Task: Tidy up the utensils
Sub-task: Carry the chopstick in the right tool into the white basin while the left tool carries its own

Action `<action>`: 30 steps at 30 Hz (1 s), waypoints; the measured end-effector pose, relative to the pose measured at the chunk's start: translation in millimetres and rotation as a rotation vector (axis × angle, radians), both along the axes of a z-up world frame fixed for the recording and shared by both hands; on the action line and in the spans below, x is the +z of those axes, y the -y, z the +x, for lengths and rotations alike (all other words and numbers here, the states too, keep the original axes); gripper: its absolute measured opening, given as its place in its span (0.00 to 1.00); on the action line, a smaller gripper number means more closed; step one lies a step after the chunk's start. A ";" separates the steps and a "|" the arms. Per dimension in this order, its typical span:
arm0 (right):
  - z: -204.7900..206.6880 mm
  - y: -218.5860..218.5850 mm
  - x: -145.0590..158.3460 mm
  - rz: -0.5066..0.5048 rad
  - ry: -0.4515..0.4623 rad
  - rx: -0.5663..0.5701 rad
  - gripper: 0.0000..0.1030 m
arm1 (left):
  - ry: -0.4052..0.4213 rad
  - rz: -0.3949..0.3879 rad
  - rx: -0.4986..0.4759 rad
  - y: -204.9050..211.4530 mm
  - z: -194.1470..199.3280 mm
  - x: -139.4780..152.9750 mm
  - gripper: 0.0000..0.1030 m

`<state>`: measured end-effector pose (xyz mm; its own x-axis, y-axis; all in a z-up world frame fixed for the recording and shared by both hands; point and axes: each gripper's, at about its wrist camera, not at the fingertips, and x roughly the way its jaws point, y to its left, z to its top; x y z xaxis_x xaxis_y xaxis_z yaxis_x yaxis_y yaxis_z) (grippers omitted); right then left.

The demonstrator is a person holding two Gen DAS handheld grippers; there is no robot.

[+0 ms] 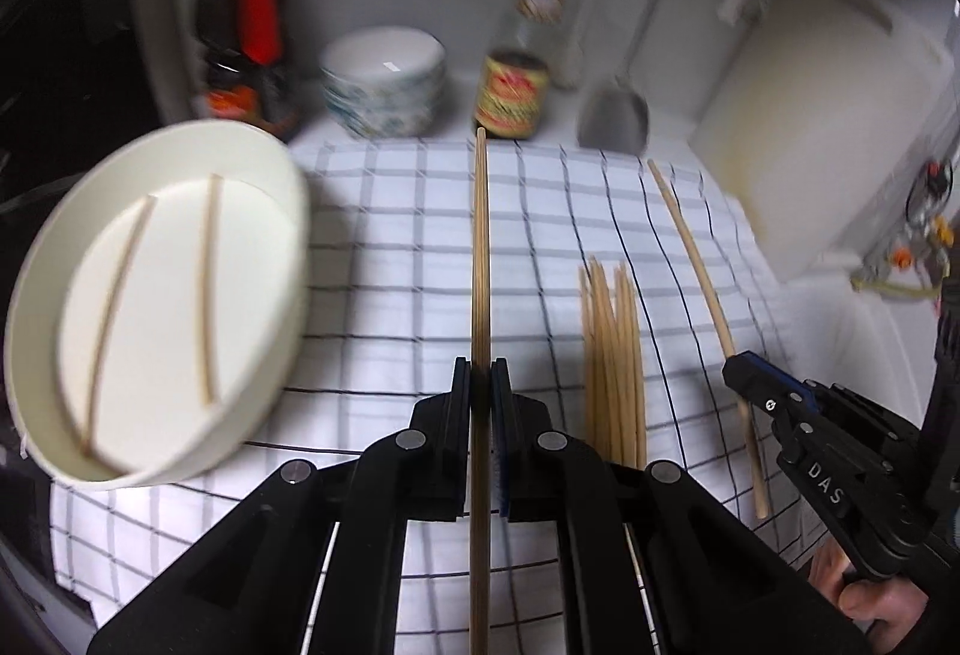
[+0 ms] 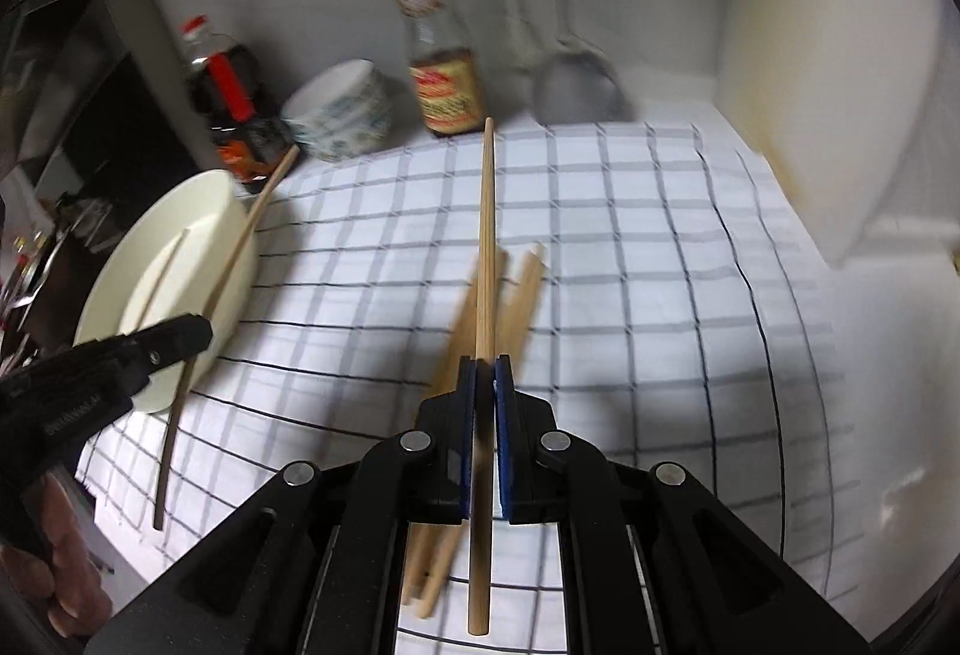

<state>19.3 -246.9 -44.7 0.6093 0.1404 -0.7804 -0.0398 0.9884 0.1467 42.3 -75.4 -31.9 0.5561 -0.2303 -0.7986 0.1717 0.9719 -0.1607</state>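
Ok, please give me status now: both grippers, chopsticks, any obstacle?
Left gripper shut on one chopstick. Right gripper shut on another chopstick. Two in white dish. No obstacle.

White counter [image 1: 840, 355]: checked cloth [image 1: 390, 265], bowls [image 1: 384, 79], bottles [image 1: 510, 91].

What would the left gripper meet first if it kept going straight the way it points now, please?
Probably the yellow-labelled jar at the back: the left gripper and its held chopstick aim there over the checked cloth, though depth is unclear.

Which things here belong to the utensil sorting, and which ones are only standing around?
Belong: left gripper and right gripper, one chopstick each; chopstick pile; cream tray, two chopsticks inside.

Standing around: sauce bottles, stacked bowls, metal spatula, cutting board.
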 end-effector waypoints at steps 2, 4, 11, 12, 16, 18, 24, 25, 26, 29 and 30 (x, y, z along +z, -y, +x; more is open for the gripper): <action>3.6 -16.5 12.9 0.007 0.025 0.029 0.06 | 0.019 0.000 0.022 -16.5 -2.2 11.1 0.07; 8.5 -32.0 22.4 0.028 0.045 0.040 0.06 | 0.035 0.006 0.040 -34.8 -2.1 20.9 0.07; 44.6 -117.9 42.8 0.053 0.068 0.127 0.06 | 0.050 0.016 0.137 -122.8 17.7 34.4 0.07; 49.8 -129.1 42.8 0.056 0.064 0.138 0.06 | 0.049 0.018 0.153 -137.5 21.2 34.0 0.07; 74.8 -182.8 35.2 0.084 0.026 0.187 0.06 | 0.029 0.014 0.186 -179.6 38.0 25.6 0.07; 87.3 -206.4 27.5 0.086 0.006 0.207 0.06 | 0.012 0.013 0.198 -197.5 47.2 17.7 0.07; 116.5 -265.0 4.5 0.091 -0.071 0.240 0.06 | -0.046 0.015 0.208 -237.0 71.5 -9.8 0.07; 118.8 -271.2 2.1 0.092 -0.082 0.241 0.06 | -0.052 0.013 0.208 -241.8 72.8 -14.0 0.07; 120.6 -277.3 -1.1 0.093 -0.096 0.240 0.06 | -0.060 0.011 0.206 -245.6 75.8 -18.3 0.07; 129.0 -289.2 -11.8 0.094 -0.135 0.226 0.06 | -0.082 0.004 0.196 -251.3 83.9 -29.8 0.07; 132.5 -292.1 -16.4 0.095 -0.152 0.219 0.06 | -0.090 0.001 0.191 -253.1 87.1 -33.4 0.07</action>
<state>151.9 45.1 -61.0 0.4330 0.3327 -0.8377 -0.2215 0.9402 0.2589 129.5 177.7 -65.3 0.5162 -0.1267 -0.8471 -0.0302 0.9857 -0.1658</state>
